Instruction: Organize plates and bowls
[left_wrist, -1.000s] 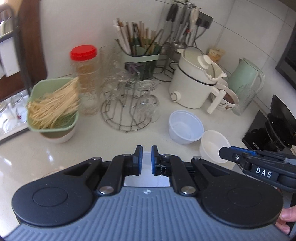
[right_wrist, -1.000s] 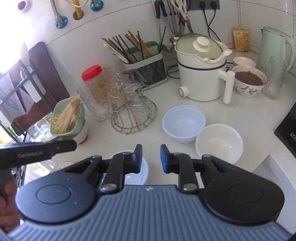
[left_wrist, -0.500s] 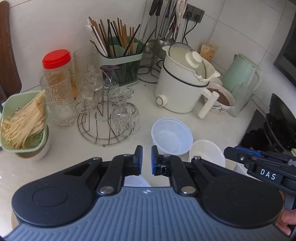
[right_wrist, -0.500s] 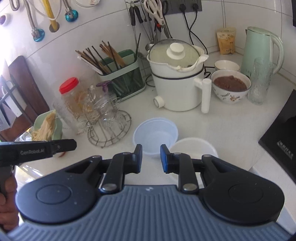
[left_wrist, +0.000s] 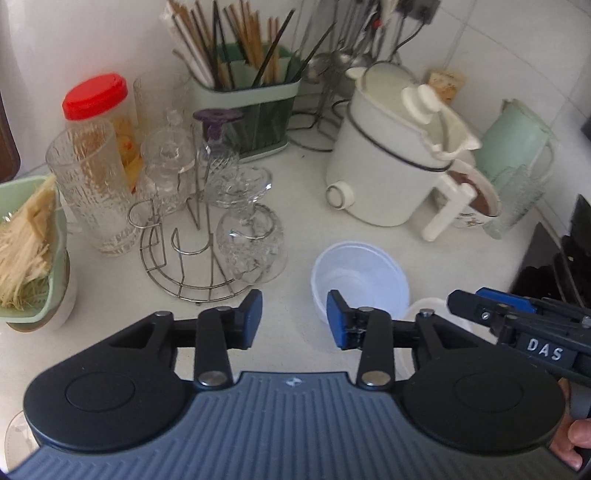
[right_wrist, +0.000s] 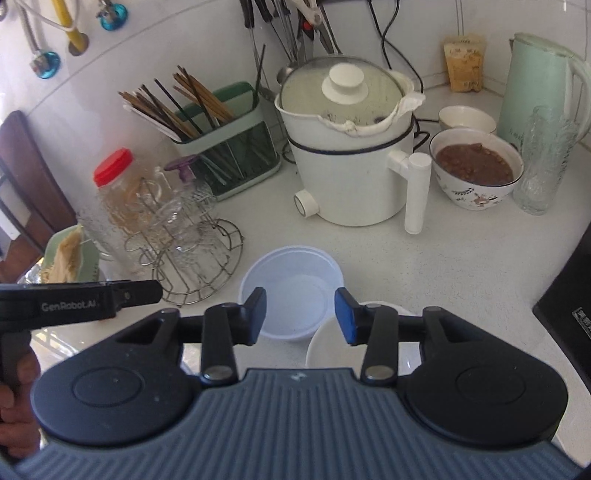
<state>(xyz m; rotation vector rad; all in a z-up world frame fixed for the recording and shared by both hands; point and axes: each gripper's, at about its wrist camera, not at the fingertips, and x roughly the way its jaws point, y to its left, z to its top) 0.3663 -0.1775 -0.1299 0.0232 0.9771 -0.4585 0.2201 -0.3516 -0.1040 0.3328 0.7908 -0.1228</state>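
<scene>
A translucent bluish-white bowl stands upright on the white counter. A plain white bowl sits right beside it, mostly hidden behind the gripper bodies. My left gripper hovers just left of the translucent bowl; its jaws are opening and hold nothing. My right gripper hangs over the near rim of the translucent bowl, jaws opening, pads touching nothing. Each gripper shows in the other's view: the right gripper at the right edge, the left gripper at the left.
A wire rack of upturned glasses stands left of the bowls. Behind are a white electric pot, a bowl of brown food, a green kettle and a chopstick holder. A green noodle basket is far left, a black stove right.
Both grippers have moved forward and slightly down towards the two bowls, which now look larger and closer. Both pairs of jaws have gone from nearly shut to partly open.
</scene>
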